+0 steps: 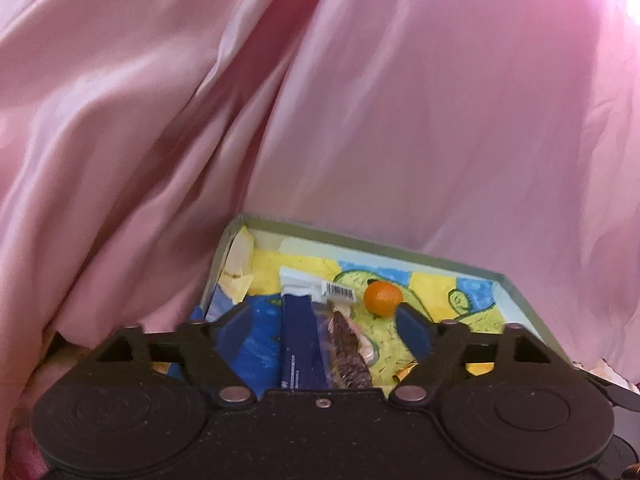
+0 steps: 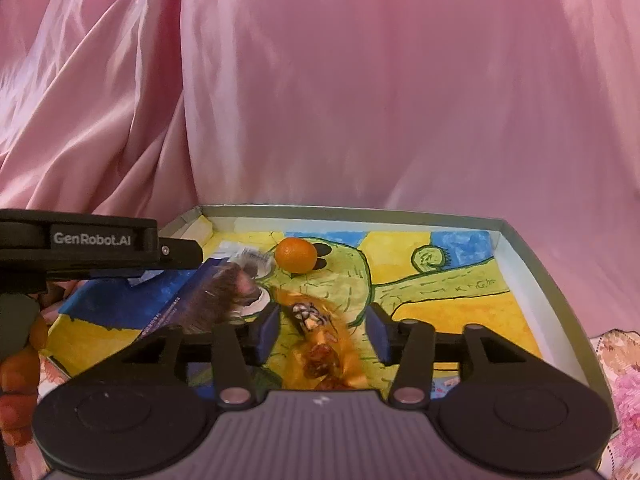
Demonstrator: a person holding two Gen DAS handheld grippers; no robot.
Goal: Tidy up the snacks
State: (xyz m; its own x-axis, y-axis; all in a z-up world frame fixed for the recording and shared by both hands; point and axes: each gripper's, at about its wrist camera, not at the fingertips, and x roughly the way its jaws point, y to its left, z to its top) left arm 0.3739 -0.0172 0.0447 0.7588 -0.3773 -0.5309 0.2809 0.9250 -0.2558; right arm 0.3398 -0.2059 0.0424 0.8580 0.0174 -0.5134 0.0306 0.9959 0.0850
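A shallow grey-green box (image 1: 360, 245) with a painted yellow, blue and green floor lies on pink cloth. In it are a small orange (image 1: 383, 296), a navy packet (image 1: 298, 344) with a white barcoded end, and a brown snack in clear wrap (image 1: 348, 352). My left gripper (image 1: 324, 320) stands open wide around the navy packet and brown snack, pads clear of both. In the right wrist view the box (image 2: 520, 248) holds the orange (image 2: 295, 255), the brown snack (image 2: 224, 284) and a gold-wrapped sweet (image 2: 320, 340). My right gripper (image 2: 323, 332) is open, and the sweet lies between its pads without touching them.
Pink satin cloth (image 2: 360, 100) hangs in folds behind the box and fills the background. Floral fabric (image 2: 624, 380) lies beside the box's right wall. The left tool's black housing (image 2: 92, 240) reaches over the box's left side, with a person's hand (image 2: 20, 360) below it.
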